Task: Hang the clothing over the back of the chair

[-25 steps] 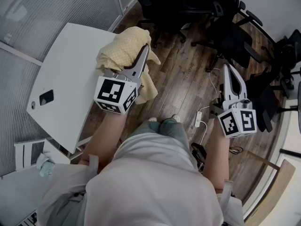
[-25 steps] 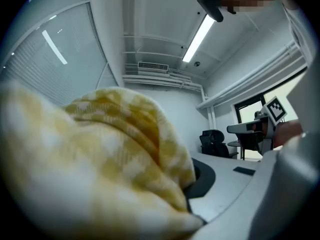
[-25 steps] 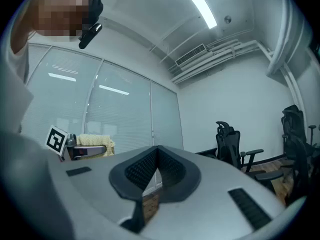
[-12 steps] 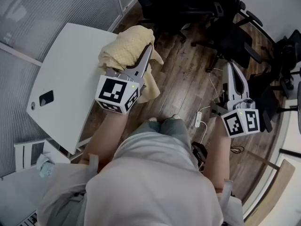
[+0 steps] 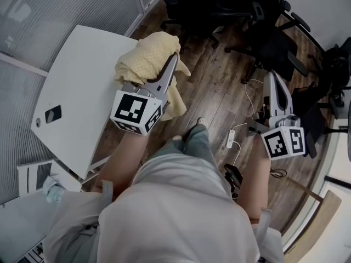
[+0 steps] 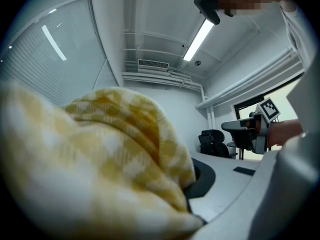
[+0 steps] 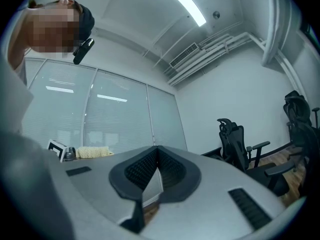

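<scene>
The yellow checked cloth (image 5: 147,56) is bunched in the upper centre of the head view, at the edge of the white table (image 5: 77,75), and the left gripper (image 5: 173,59) is clamped on it. It looks soft, light and floppy, so it will likely sag. A hold near one edge should let it drape. The right gripper (image 5: 272,76), at the frame's right, is clenched on nothing. Black chairs (image 5: 192,7) crowd the top of the frame. A power strip (image 5: 231,138) and its cable lie on the floor underfoot.
</scene>
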Motion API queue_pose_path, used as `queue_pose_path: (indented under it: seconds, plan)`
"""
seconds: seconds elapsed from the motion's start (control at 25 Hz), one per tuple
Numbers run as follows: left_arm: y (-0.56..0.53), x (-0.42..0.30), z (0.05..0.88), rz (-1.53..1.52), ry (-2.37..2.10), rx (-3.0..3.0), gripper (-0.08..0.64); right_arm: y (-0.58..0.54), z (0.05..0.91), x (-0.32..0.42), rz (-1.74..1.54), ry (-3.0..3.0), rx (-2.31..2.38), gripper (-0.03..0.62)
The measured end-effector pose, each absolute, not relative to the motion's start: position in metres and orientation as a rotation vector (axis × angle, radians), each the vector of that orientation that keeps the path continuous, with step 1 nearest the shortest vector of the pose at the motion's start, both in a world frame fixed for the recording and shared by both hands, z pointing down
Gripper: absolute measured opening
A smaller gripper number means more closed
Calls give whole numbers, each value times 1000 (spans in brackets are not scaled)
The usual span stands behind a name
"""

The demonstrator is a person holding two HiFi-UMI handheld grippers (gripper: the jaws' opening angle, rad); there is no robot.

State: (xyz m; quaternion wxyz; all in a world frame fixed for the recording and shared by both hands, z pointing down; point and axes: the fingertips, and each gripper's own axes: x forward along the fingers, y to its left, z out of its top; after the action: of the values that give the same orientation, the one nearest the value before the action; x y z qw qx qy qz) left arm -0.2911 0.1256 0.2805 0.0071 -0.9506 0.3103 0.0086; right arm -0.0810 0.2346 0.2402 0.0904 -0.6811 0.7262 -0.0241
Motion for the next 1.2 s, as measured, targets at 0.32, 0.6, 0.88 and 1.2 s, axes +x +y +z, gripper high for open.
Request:
queue_pose_path:
  seconds: [0.32,0.6,0.88,1.2]
  plan:
    - [107,-256,281,9,998,-2966,78,194,239,-52,-93,2217,-1948,20]
    - [83,-223,277,23,1054,-2946,78,161,235,-12,-96,2262,-1884,21]
    - [62,-192,275,-2,1116,-2915,78,130,234,24,-108,2291,-1817,20]
    - [43,-163,275,-8,1186,-2884,78,99,237,55,-134,2324,-1741,21]
